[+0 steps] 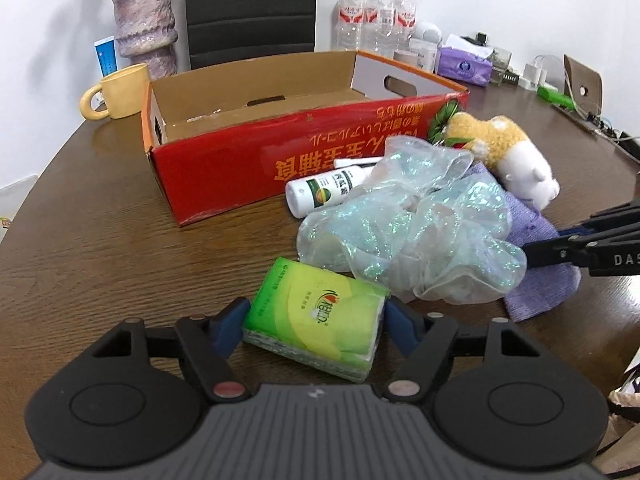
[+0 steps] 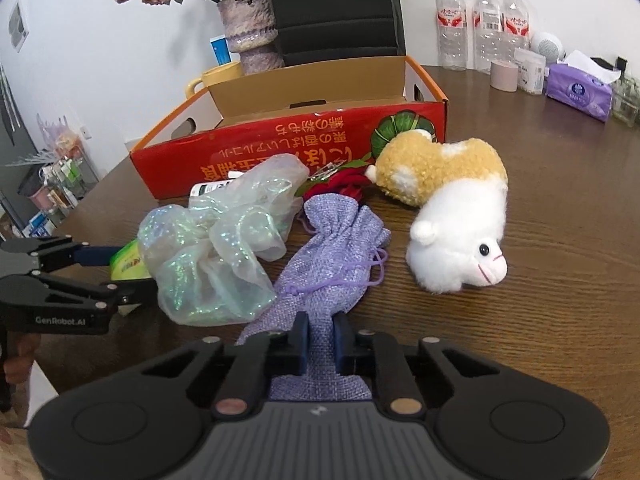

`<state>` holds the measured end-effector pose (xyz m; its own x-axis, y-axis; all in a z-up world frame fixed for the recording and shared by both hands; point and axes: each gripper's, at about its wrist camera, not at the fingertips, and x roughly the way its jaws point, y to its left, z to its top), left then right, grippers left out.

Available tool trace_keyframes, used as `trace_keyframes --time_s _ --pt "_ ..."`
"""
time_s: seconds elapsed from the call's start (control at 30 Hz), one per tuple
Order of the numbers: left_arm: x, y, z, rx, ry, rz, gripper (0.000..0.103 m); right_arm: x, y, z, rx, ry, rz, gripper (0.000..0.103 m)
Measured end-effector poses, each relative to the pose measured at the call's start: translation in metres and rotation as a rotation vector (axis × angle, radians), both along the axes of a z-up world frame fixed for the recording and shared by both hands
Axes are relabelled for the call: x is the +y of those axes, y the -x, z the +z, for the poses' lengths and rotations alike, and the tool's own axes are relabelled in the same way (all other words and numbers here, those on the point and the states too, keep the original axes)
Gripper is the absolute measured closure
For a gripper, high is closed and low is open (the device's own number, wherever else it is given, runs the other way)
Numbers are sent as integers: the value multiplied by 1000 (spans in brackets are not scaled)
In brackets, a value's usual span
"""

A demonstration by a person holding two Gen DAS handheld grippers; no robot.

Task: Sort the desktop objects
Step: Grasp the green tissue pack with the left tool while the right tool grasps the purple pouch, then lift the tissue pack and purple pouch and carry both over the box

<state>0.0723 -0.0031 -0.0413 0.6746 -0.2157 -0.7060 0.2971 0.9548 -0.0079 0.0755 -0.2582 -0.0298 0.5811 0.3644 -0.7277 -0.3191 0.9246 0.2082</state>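
left gripper (image 1: 316, 316) pinches the green plastic-wrapped tissue pack (image 1: 316, 316) on the brown wooden table (image 1: 100, 248); right gripper (image 2: 321, 334) is clamped on the lilac woven drawstring pouch (image 2: 336, 248) lying before the red cardboard box (image 2: 280, 140)

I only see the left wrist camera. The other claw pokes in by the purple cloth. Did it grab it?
Observer: Yes. The right claw is shut on that cloth. It is a drawstring bag, pinched near its bottom end.
Operator: My left claw has the tissue pack. Is the bag tied?
Observer: Its neck is gathered, and a purple cord lies loose across it.
Operator: Does the plush toy have a face?
Observer: Yes. One black eye and a thin pink mouth show.
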Motion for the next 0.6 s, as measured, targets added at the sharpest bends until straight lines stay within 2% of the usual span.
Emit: trace_keyframes --time_s 0.2,0.6 --pt "12 11 10 -18 15 30 30 -7 7 8 -7 -38 -1 96" --pt "25 28 32 -81 26 44 30 -18 24 44 -94 -64 -3 96"
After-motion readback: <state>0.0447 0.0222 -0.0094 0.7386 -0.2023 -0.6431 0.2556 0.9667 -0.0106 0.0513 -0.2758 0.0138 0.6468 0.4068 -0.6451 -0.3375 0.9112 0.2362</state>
